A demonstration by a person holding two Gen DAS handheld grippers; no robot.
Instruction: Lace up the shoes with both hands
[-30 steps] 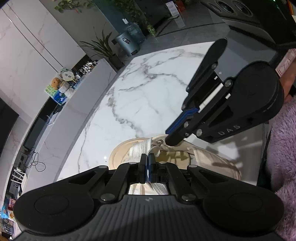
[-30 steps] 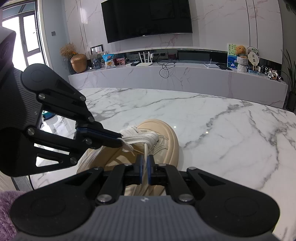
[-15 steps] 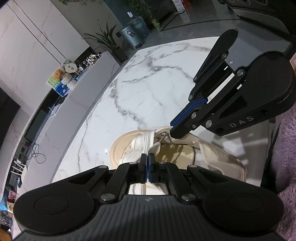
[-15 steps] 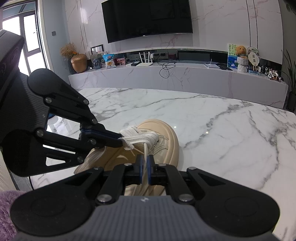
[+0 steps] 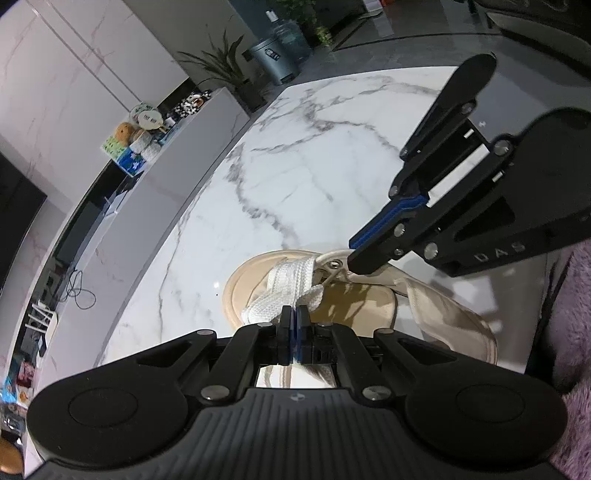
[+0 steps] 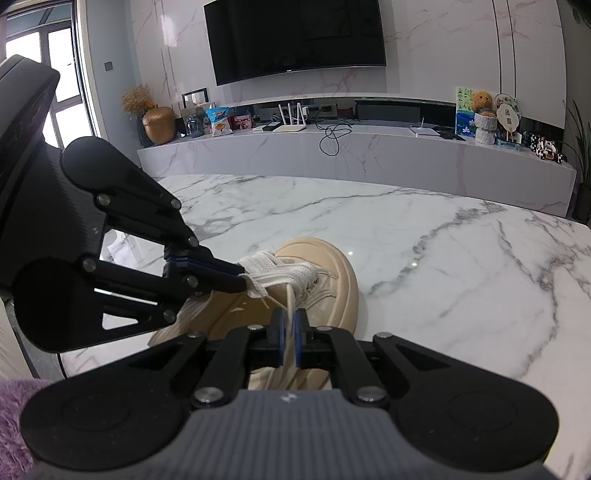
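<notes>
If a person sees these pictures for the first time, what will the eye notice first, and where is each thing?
First comes the cream-coloured canvas shoe lying near the front edge of the white marble table. Two black tools meet over it: the left tool pinches the wide white woven lace, and the right tool is shut on a thin strand of the same lace. Behind, a large dark television hangs on the wall.

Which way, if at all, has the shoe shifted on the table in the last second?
No. In the right wrist view the shoe keeps its toe at the same spot against the grey veins of the table.
</notes>
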